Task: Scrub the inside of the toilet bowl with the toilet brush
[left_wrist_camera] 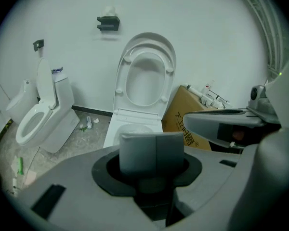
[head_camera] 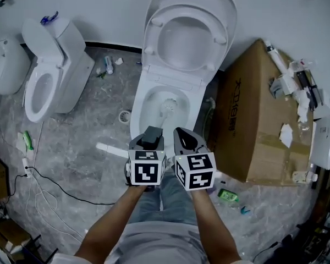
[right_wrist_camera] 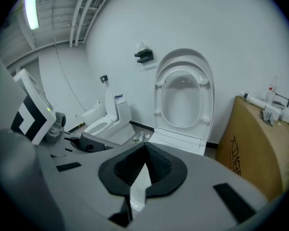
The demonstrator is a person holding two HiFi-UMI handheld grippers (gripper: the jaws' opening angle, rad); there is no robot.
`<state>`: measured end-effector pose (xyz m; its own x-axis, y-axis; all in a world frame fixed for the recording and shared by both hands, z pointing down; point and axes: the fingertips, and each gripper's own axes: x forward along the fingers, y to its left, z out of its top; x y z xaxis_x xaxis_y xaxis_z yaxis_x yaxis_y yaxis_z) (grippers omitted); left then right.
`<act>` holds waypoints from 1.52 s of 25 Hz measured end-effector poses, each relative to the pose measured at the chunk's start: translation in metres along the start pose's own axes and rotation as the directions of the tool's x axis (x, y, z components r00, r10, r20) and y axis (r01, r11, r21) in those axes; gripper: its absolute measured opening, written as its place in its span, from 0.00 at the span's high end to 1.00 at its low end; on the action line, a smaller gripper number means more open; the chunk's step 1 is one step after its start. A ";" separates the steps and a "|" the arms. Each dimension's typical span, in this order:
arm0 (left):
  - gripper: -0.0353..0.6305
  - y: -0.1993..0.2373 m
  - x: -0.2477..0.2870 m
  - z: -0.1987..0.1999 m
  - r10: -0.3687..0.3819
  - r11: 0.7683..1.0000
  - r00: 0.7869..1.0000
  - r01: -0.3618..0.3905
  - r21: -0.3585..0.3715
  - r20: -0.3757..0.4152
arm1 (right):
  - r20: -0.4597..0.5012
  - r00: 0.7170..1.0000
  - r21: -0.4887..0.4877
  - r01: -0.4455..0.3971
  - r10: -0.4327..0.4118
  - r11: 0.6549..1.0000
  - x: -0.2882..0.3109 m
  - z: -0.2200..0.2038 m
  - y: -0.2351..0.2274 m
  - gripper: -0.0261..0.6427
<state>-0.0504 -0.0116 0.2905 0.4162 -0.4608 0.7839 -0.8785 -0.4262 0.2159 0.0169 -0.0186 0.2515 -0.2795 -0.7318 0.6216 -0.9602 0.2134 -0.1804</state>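
My left tool (head_camera: 149,142) is clamped on the blocky grey handle (left_wrist_camera: 151,152) of the toilet brush, whose end fills the gap between the jaws in the left gripper view. From the head view the pale brush head (head_camera: 168,108) sits down inside the white ceramic toilet bowl (head_camera: 144,104), towards the back of the hollow. I cannot tell whether it touches the porcelain.

My right tool (head_camera: 187,141) hangs just beside the left one, over the bowl's front rim. Its jaws are drawn together at the tips with nothing between them, and only a sliver of white shows through behind the ridged black pads (right_wrist_camera: 156,163).

The oval seat and lid (head_camera: 190,21) stand raised against the white wall. A large brown cardboard box (head_camera: 247,120) lies just to the right of the toilet. A second white toilet (head_camera: 47,76) stands well apart on the left, on the grey marbled floor (head_camera: 93,125).
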 end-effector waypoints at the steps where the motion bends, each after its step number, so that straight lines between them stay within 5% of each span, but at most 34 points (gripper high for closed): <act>1: 0.71 -0.002 -0.011 0.006 0.001 1.000 1.000 -0.001 0.000 0.019 | 0.013 1.000 -0.005 0.000 0.000 1.000 -0.007 0.007 0.004 0.96; 18: 0.71 -0.042 -0.150 0.046 -0.026 0.993 0.958 -0.007 0.114 0.285 | 0.202 0.979 -0.104 0.046 -0.025 0.994 -0.121 0.071 0.061 0.96; 38: 0.71 -0.051 -0.185 0.038 -0.050 0.988 0.928 -0.010 0.157 0.370 | 0.268 0.962 -0.094 0.075 -0.047 0.993 -0.155 0.065 0.080 0.96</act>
<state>-0.0733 0.0660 0.1123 0.5165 -0.6944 0.5010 -0.8349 -0.5384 0.1144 -0.0165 0.0698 0.0912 -0.2237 -0.8879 0.4020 -0.9741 0.2178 -0.0609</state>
